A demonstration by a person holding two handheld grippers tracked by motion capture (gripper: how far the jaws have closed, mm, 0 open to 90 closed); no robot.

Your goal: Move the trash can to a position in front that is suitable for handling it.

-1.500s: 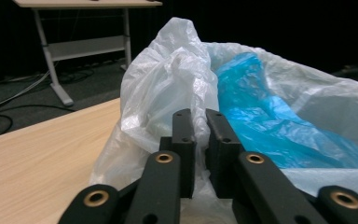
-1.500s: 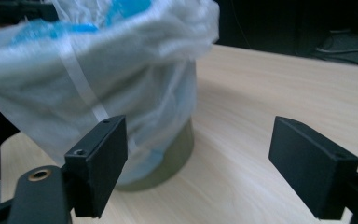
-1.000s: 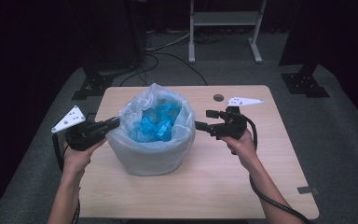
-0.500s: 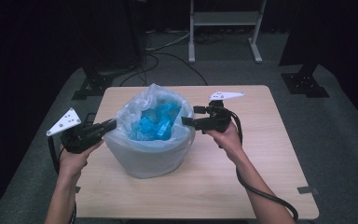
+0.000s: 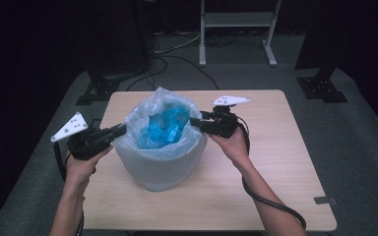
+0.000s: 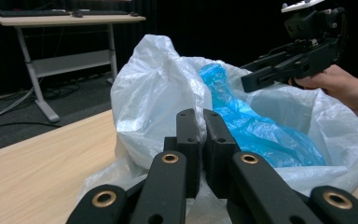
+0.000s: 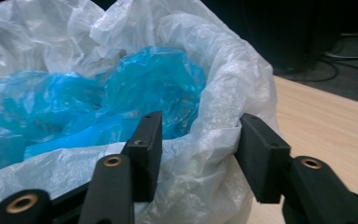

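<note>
My left tongs (image 5: 119,132) stay pinched shut on the white liner's (image 5: 177,162) left rim, bin mid-bench (image 5: 285,147). My right tongs (image 5: 197,122) moved in from the right, jaws just closing around the right rim, not yet gripping; lift comes next.

Bin w/ white liner (image 5: 160,162) blocks table (image 5: 285,162) centre, blue bag (image 5: 162,129) fills its mouth — bare tabletop right, near & far-right gives room to pass.

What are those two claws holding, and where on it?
The left gripper is shut on the white bag's rim. The right gripper straddles the opposite rim, its jaws just closing but not yet pinching. The blue bag lies inside.
</note>
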